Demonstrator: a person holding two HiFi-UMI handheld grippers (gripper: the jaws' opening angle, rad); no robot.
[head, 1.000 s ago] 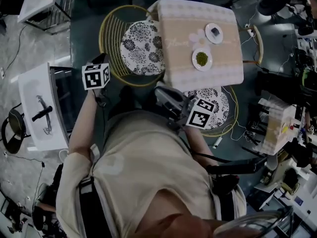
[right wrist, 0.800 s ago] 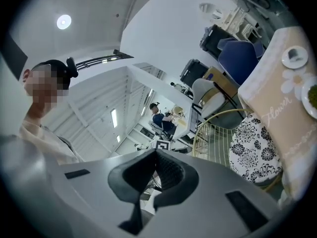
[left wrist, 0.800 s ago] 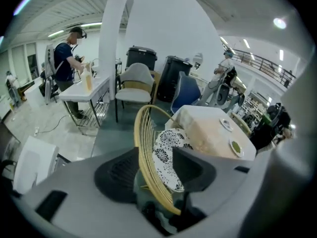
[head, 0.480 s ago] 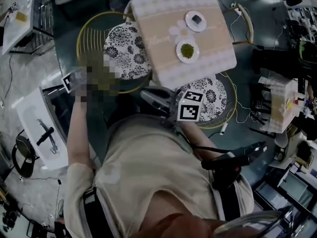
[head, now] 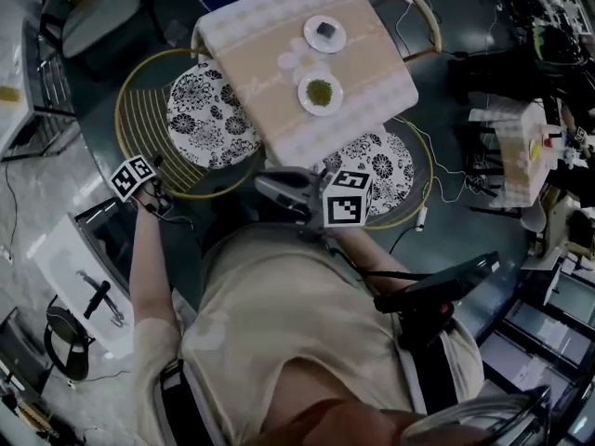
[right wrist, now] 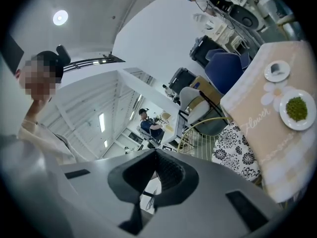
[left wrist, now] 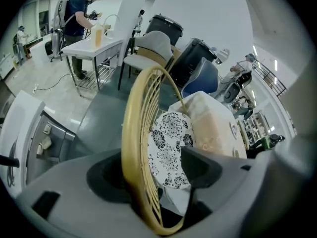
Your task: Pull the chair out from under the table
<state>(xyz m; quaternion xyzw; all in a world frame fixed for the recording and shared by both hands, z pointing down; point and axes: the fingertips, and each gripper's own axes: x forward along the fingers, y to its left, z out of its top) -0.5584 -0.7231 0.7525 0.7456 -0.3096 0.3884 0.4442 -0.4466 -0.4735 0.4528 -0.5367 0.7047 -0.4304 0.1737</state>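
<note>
Yellow wire from the back of the chair [left wrist: 131, 133] runs between the jaws of the left gripper [left wrist: 156, 175]. They have just opened wide and stand apart around the rim without pinching it. The right gripper [right wrist: 154, 175] has its jaws pressed together on nothing. The chair stands at the left side of the table [head: 270, 68] in the head view, its flowered cushion [head: 203, 119] partly tucked beneath the cloth. A 2nd chair [head: 376, 161] sits at the near side, and 2 plates [head: 324, 32] rest on top.
</note>
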